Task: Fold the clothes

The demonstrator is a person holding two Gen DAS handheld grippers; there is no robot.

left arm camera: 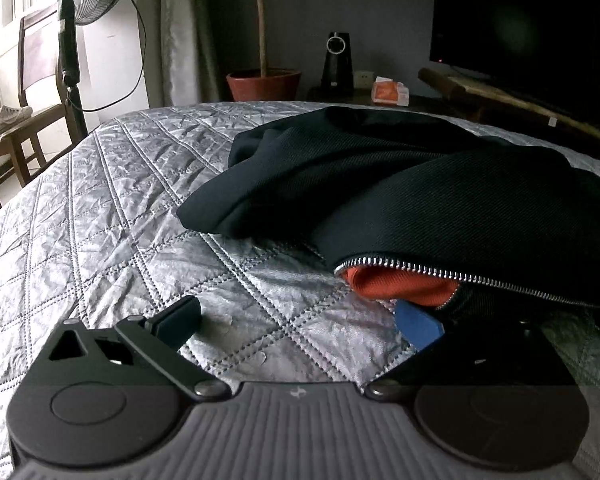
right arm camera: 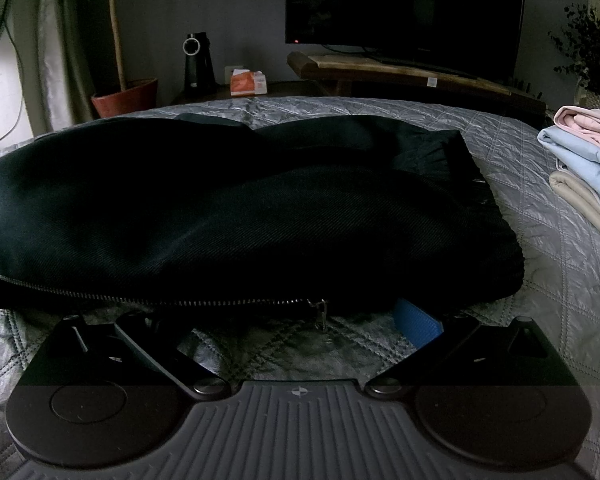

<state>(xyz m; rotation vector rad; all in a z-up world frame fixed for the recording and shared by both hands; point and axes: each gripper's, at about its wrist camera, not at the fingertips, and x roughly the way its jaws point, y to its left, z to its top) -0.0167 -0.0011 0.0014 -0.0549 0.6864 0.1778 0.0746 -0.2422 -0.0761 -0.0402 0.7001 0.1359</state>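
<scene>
While the quilted bedspread (left arm camera: 100,208) lies bare from 7 to 10 o'clock in the left wrist view, the dark jacket (left arm camera: 400,184) sits heaped from 12 to 3 o'clock, its zipper (left arm camera: 440,270) gaping over an orange lining (left arm camera: 396,286). The left gripper (left arm camera: 300,320) stands spread wide, holding nothing; its left finger rests on bare quilt, and its blue-padded right finger (left arm camera: 418,326) noses in at the hem just under the lining.

Moving right, the right wrist view shows the jacket (right arm camera: 220,208) filling 9 to 2 o'clock, bunched rather than flat, with the zipper pull (right arm camera: 320,312) dangling at the near edge. The right gripper (right arm camera: 300,328) is likewise released, its fingers straddling the hem without pinching cloth. At 3 o'clock, well apart, a stack of folded pastel clothes (right arm camera: 584,160) rests on the bed.

Risks, as I judge them: a finger could close on the lining alone or on the quilt beneath, so lifting would drag the bedspread or turn the jacket inside out. The metal teeth may also slip between the pads, and the bulky heap could fold lopsided.
</scene>
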